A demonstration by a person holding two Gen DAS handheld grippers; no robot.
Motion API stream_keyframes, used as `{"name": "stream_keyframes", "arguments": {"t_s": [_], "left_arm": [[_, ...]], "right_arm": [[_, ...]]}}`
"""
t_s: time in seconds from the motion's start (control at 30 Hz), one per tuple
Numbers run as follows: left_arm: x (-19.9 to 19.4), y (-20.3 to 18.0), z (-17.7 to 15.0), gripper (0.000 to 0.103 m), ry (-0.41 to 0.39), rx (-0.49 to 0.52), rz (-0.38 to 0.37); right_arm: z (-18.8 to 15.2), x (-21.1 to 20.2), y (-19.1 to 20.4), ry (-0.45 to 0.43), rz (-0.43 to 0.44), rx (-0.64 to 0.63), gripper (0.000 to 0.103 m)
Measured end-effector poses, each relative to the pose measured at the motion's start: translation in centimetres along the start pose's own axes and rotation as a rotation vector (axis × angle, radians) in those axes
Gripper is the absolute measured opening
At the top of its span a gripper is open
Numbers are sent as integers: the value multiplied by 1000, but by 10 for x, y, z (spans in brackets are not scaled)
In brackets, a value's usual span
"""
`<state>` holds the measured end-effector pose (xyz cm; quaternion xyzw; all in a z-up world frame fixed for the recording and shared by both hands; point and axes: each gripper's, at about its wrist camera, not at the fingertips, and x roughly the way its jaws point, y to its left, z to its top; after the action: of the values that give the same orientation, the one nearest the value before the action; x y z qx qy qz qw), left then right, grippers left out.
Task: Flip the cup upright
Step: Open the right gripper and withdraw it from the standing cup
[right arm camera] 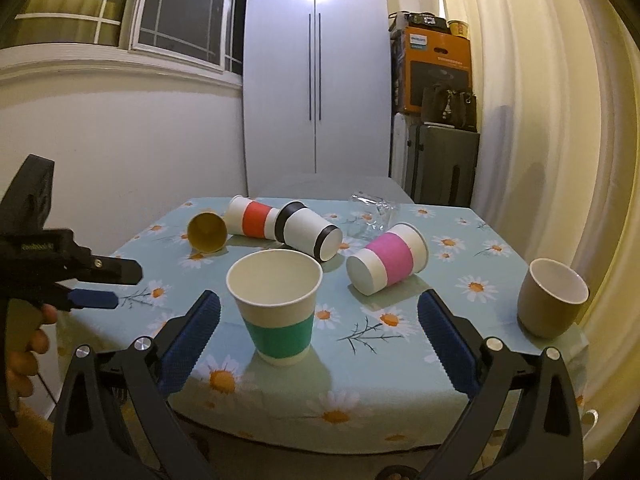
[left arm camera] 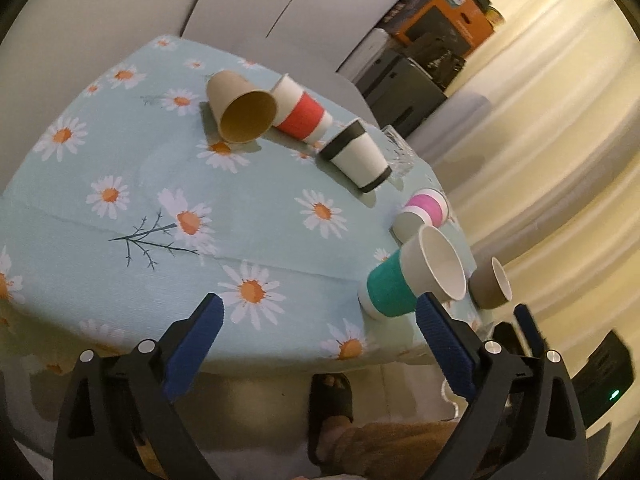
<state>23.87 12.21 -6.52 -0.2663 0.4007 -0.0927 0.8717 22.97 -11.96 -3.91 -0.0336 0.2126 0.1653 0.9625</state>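
A teal-banded paper cup stands upright near the table's front edge; it also shows in the left wrist view. A brown ceramic cup stands upright at the right edge. Lying on their sides are a pink-banded cup, a black-banded cup, a red-banded cup, a plain brown paper cup and a clear glass. My right gripper is open, empty, just before the teal cup. My left gripper is open and empty at the table's left side, also seen in the right wrist view.
The table wears a light blue daisy cloth. A white wardrobe and stacked boxes stand behind it, curtains to the right. A sandalled foot shows below the table edge.
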Motion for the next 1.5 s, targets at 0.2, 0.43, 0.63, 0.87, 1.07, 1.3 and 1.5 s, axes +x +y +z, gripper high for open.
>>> {"name": "stream_keyframes", "arguments": {"t_s": [0.2,0.43,0.63,0.87,1.07,1.3,1.5], "left_arm": [[-13,-15,-14,94,-37,83,20],[-31,-43,-42,94,-83,202,53],[-50,-71,-69,94,-146,321,71],[-68,-88,-91,94,-204,394,63],[-85,-96,-106,94,-265,422,66],[-93,-103,-124,94,-273,460,77],[-100,-106,-134,94,-288,470,78]], "right_arm": [[6,-16,-11,45,35,-24,98],[7,-44,-28,32,32,5,98],[5,-66,-37,14,19,17,98],[-3,-98,-41,-5,39,15,98],[-9,-119,-40,-23,42,7,98],[-17,-136,-34,-26,42,-23,98],[-22,-145,-30,-25,40,-38,98]]}}
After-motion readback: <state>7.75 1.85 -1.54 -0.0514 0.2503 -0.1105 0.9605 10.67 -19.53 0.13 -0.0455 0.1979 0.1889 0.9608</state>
